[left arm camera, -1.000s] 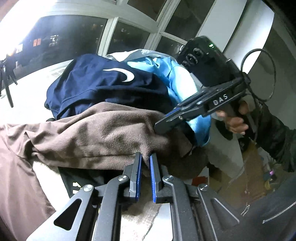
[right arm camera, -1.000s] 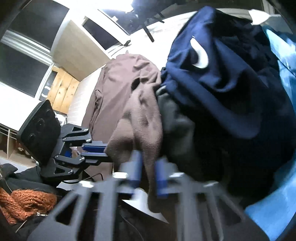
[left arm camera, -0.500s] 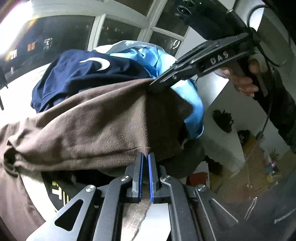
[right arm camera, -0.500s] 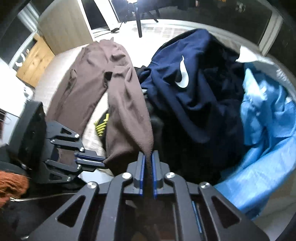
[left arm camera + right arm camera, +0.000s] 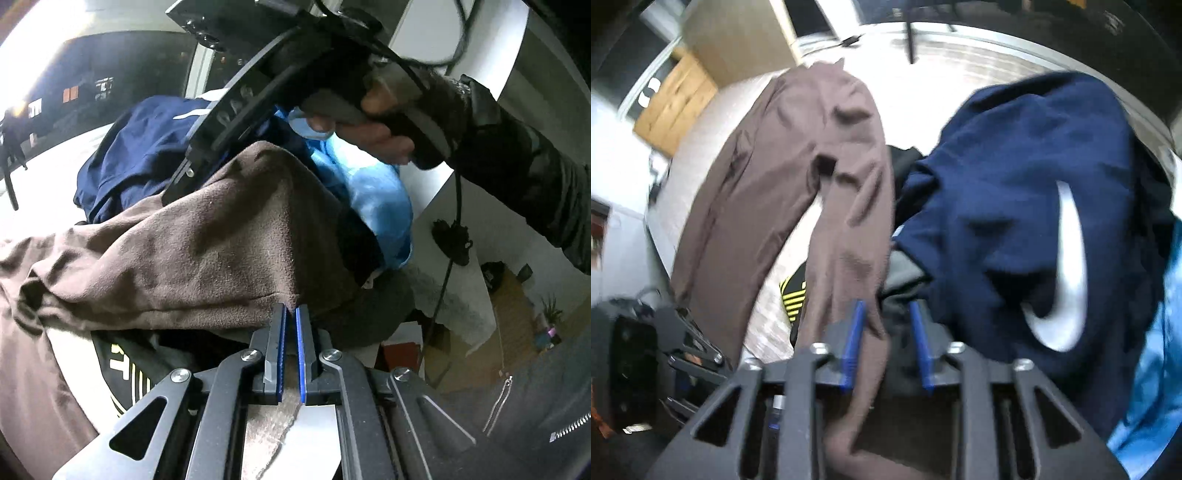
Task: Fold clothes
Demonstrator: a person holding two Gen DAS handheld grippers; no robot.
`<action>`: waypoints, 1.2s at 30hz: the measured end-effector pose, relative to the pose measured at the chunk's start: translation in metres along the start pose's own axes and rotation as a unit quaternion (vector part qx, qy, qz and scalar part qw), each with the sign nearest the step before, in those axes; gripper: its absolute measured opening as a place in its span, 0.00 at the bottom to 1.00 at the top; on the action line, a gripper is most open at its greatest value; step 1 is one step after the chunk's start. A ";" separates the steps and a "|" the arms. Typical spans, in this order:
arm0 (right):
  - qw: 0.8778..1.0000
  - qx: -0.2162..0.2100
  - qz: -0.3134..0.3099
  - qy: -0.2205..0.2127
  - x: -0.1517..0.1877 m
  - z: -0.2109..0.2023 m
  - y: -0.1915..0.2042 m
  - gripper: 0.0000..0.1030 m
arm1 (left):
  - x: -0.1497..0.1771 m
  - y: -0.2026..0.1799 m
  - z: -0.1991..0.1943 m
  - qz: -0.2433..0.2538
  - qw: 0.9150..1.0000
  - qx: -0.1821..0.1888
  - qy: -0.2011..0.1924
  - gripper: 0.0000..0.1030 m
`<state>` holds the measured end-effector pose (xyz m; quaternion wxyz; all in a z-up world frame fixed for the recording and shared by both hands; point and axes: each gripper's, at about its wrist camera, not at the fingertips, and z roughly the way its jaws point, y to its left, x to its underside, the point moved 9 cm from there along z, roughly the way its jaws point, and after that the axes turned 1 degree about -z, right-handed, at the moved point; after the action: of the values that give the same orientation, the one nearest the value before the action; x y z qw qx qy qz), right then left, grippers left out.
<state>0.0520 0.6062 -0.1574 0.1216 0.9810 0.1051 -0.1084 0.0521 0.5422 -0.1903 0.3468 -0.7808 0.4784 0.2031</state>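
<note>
While left tongs (image 5: 290, 314) pinch it, right tongs (image 5: 886, 325) parted: brown fleece trousers (image 5: 798, 166), draped.

Two grippers show: the left gripper (image 5: 290, 314) and the right gripper (image 5: 886, 332). One hand (image 5: 373, 122) is visible, around the right gripper's handle.

Four garments can be counted: one brown fleece garment (image 5: 192, 251), one navy top (image 5: 1008, 206) with a white swoosh, one light blue garment (image 5: 373, 199), and one black piece with yellow print (image 5: 793, 299). More may lie hidden underneath the pile.
</note>
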 end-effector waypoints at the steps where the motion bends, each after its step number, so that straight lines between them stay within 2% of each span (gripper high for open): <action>1: 1.000 0.007 -0.009 0.000 0.000 0.000 0.002 0.05 | 0.004 0.000 0.000 -0.003 1.000 0.001 0.004 0.04; 3: 1.000 0.012 -0.004 -0.008 -0.001 -0.009 0.001 0.05 | 0.013 0.004 -0.004 0.001 1.000 -0.003 0.019 0.05; 7: 1.000 0.016 0.008 -0.021 -0.001 -0.022 -0.003 0.05 | 0.017 0.032 -0.021 0.008 0.999 -0.040 0.031 0.04; 10: 0.999 0.016 0.019 -0.025 -0.001 -0.020 0.000 0.05 | 0.009 0.056 -0.021 -0.006 0.997 -0.063 0.045 0.11; 11: 0.999 0.015 0.020 -0.026 -0.001 -0.019 0.002 0.05 | 0.005 0.060 -0.020 -0.006 0.997 -0.069 0.045 0.19; 13: 0.999 0.018 0.021 -0.029 -0.001 -0.020 0.003 0.05 | -0.004 0.058 -0.015 -0.005 0.998 -0.058 0.037 0.29; 14: 0.999 0.018 0.021 -0.029 -0.001 -0.022 0.004 0.05 | -0.009 0.055 -0.009 -0.001 0.998 -0.047 0.031 0.29; 15: 0.999 0.019 0.023 -0.030 -0.002 -0.022 0.004 0.05 | -0.012 0.052 -0.003 0.006 0.999 -0.041 0.029 0.29; 16: 0.999 0.020 0.024 -0.031 -0.002 -0.022 0.004 0.05 | -0.013 0.049 0.005 0.014 0.999 -0.038 0.032 0.22; 17: 0.999 0.024 0.026 -0.035 -0.003 -0.024 0.004 0.05 | -0.009 0.045 0.013 0.027 0.998 -0.029 0.043 0.00; 22: 0.994 0.050 0.040 -0.083 -0.013 -0.049 -0.009 0.01 | 0.016 0.026 0.020 0.048 0.996 -0.007 0.070 0.00; 24: 0.992 0.051 0.057 -0.099 -0.015 -0.058 -0.018 0.01 | 0.015 0.028 0.013 0.051 0.996 -0.014 0.069 0.00; 27: 0.993 -0.021 0.081 -0.083 0.005 -0.066 -0.016 0.02 | 0.012 0.032 0.000 0.054 0.996 -0.026 0.066 0.00; 29: 0.994 -0.025 0.071 -0.084 0.028 -0.074 -0.009 0.11 | 0.009 0.035 -0.009 0.056 0.996 -0.035 0.063 0.00; 31: 0.993 -0.028 0.075 -0.082 0.055 -0.076 -0.005 0.42 | 0.007 0.038 -0.018 0.058 0.995 -0.044 0.061 0.02; 33: 0.991 -0.032 0.095 -0.086 0.083 -0.071 -0.006 0.52 | 0.006 0.043 -0.024 0.057 0.995 -0.052 0.060 0.05; 36: 0.988 -0.033 0.124 -0.081 0.112 -0.052 -0.010 0.52 | 0.007 0.058 -0.029 0.048 0.995 -0.065 0.062 0.07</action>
<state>0.1667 0.6492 -0.1368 0.1745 0.9699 -0.0245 -0.1682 0.0033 0.4991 -0.1949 0.2553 -0.7889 0.5215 0.2011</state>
